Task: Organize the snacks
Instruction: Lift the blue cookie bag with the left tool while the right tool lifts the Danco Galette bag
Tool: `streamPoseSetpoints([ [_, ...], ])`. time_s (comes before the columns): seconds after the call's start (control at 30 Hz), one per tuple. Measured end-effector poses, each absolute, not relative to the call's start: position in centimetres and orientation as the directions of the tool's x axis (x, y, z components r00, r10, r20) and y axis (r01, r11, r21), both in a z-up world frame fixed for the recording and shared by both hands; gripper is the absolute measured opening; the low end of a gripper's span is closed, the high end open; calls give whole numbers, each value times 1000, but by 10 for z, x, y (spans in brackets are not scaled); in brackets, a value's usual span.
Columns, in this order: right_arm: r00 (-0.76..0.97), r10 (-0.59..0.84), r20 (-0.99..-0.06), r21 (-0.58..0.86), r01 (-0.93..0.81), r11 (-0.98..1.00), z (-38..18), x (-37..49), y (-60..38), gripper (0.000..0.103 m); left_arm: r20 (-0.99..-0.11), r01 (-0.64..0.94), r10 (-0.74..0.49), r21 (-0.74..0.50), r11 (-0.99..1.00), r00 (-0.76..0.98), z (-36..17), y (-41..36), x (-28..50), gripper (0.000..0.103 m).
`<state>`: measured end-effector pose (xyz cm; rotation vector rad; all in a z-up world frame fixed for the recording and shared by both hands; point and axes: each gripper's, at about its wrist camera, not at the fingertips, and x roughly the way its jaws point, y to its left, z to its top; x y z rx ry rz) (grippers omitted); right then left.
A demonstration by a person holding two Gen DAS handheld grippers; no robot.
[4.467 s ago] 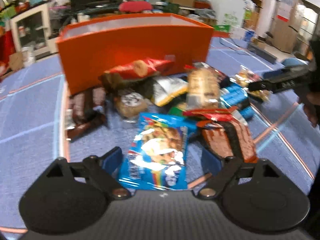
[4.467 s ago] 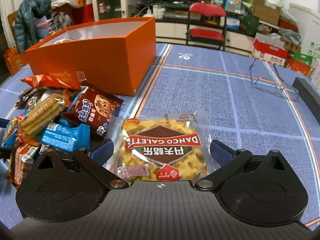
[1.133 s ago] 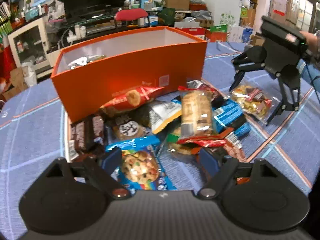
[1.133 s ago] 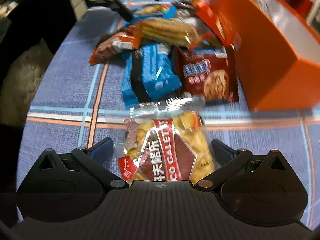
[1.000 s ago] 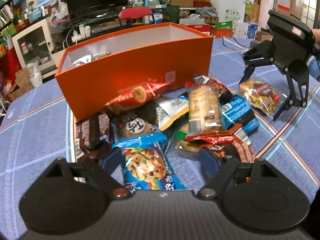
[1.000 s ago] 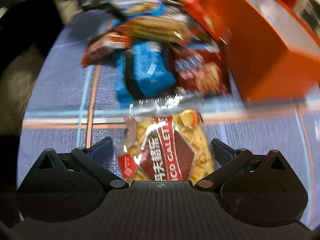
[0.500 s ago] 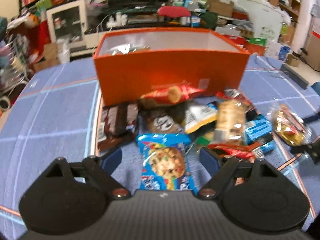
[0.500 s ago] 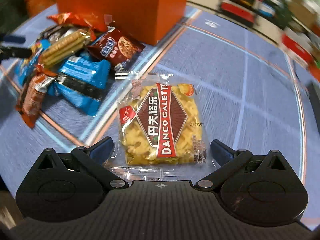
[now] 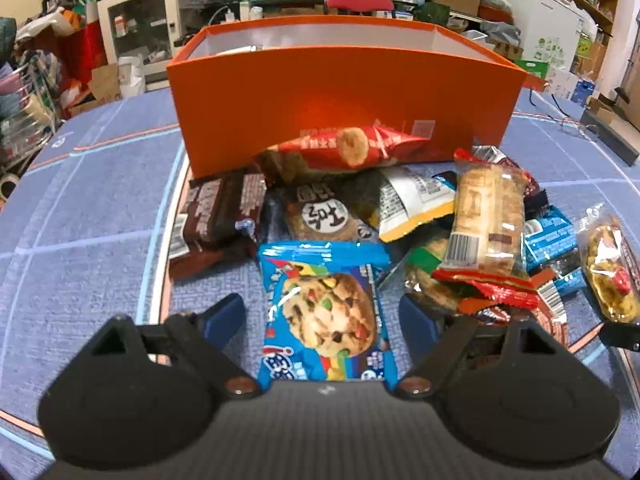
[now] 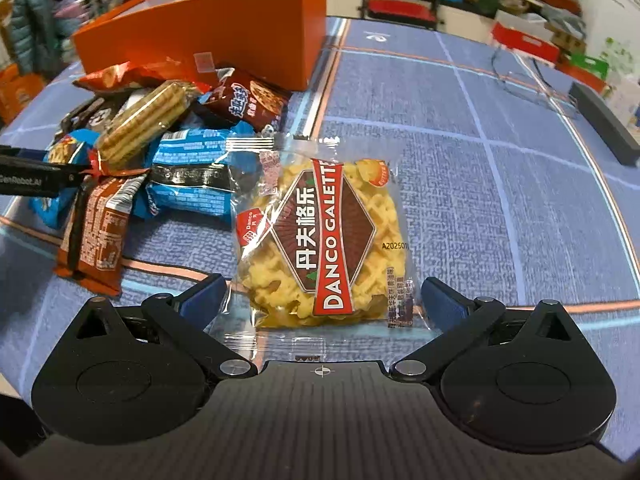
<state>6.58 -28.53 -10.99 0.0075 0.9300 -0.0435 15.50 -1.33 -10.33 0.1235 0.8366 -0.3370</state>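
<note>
Left claw (image 9: 322, 314) and right claw (image 10: 322, 300) both low over the table, fingers spread wide.

Orange box (image 9: 344, 92): open top, upright on blue mat, behind snack pile.
Blue cookie pkt (image 9: 326, 312): flat, face up, front of pile.
Danco Galette pkt (image 10: 326, 240): clear wrap, yellow waffles, flat, just right of pile.
Biscuit roll (image 9: 486, 220): clear wrap, atop pile.
Red pkt (image 9: 352, 146): leaning on box front.
Brown choc bars (image 9: 216, 220): left edge of pile.
</note>
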Motion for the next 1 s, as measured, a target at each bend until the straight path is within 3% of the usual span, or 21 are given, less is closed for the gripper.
streamPoseSetpoints([
  [0.2, 601, -50, -798, -4, 77, 997, -111, 62, -283, 95, -736, 303, -222, -24, 953, 640, -104, -14, 151, 79],
  [0.27, 606, -55, -794, -13, 73, 997, -110, 62, -280, 93, -728, 303, -217, -13, 953, 650, -102, -17, 149, 62],
  [0.4, 621, -79, -780, -51, 63, 997, -107, 59, -270, 86, -728, 297, -219, -22, 955, 649, -100, -18, 147, 52],
  [0.77, 686, -140, -714, -137, 60, 989, -86, 47, -256, 81, -682, 293, -229, -23, 956, 694, -80, -9, 133, 50],
  [1.0, 748, -143, -648, -145, 63, 987, -63, 38, -250, 77, -585, 319, -239, 37, 947, 775, -51, -9, 110, 50],
])
